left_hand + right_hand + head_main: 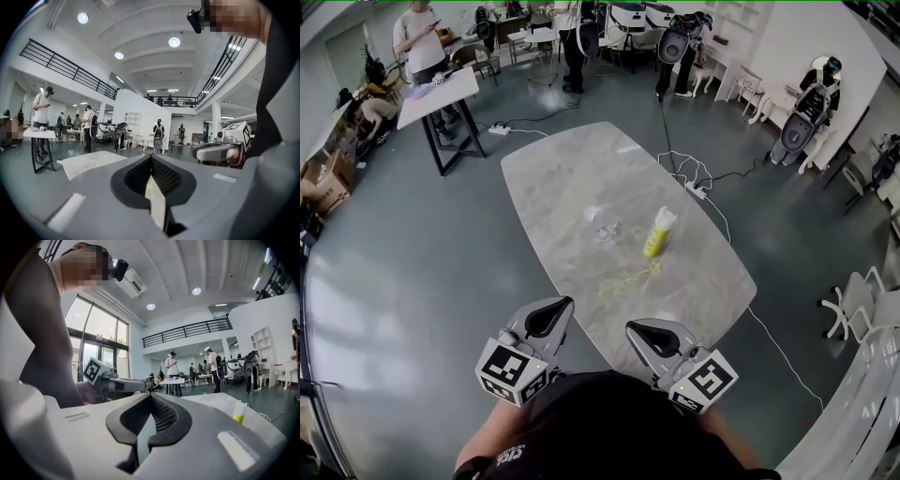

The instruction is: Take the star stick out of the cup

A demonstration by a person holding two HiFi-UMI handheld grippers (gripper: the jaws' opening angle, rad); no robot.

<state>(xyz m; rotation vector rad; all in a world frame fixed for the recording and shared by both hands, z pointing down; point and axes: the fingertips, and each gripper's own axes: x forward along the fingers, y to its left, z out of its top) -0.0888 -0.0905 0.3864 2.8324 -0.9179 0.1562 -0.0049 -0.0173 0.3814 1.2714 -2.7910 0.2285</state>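
Closest in, the left hand-held gripper (565,304) and the right hand-held gripper (632,327) sit side by side, apart from each other, at the near rounded end of the marble counter (572,178). Each has its jaws pressed together with nothing between them. Just beyond their tips the yellow star stick (628,279) lies flat on the stone, with bare surface along both its sides and its far end close to the foot of a yellow container with a white top (659,232). Just left of that container is a clear cup (605,226); both are near the counter's middle, well in from either long edge. The stick is inside neither. Past them the counter is mostly open stone. Grey floor (412,262) opens wide on the left; on the right a white cable (717,211) trails beside the counter's edge, with white chairs (853,305) farther out. Beyond the far end are a black-legged table (441,94) and standing people (417,37)
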